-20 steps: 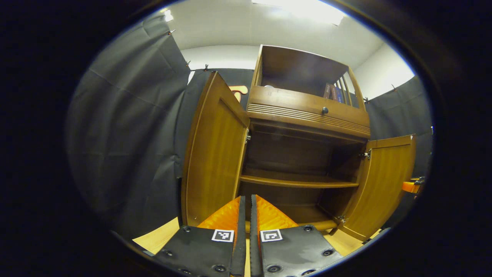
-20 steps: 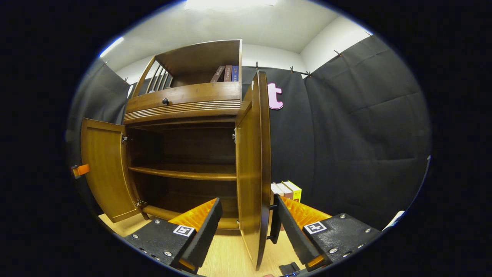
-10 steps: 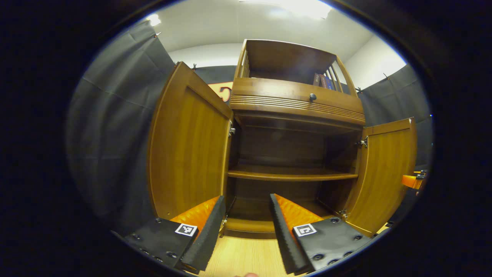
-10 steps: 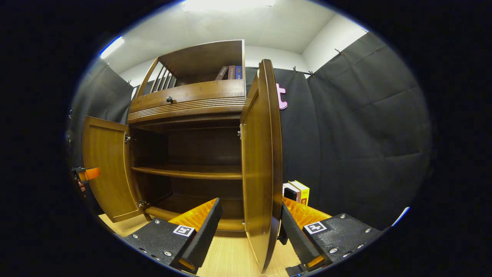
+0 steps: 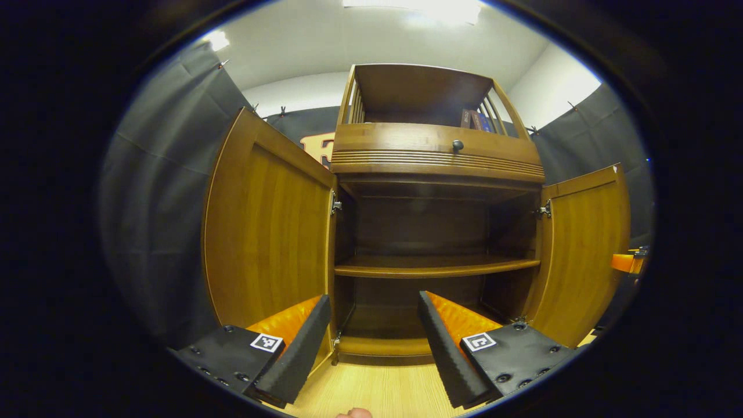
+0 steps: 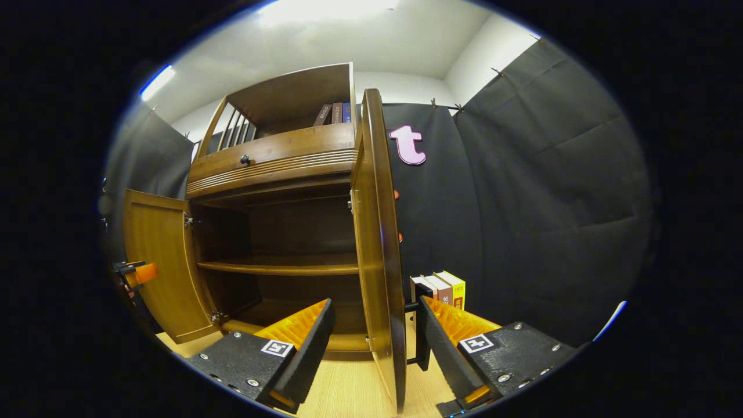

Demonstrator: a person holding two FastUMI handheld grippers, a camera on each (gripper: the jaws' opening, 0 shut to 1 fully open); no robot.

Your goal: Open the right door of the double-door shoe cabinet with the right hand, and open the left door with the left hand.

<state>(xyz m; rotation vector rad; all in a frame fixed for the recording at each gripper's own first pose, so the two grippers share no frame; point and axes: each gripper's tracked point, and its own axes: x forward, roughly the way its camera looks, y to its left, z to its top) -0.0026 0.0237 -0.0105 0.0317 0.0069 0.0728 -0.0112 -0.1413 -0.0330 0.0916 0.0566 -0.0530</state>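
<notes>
Left gripper view: both claws [image 5: 368,348] [image 6: 371,348] wide, right straddling right door [image 6: 377,244] edge.

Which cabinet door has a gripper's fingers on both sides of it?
The right door: its edge stands between the right gripper's open fingers. The left door stands beside the left gripper.

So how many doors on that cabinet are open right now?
2. The left door is swung wide at the left side of the shoe cabinet, and the right door is swung out at the right side. Behind them is a bare shelf.
</notes>
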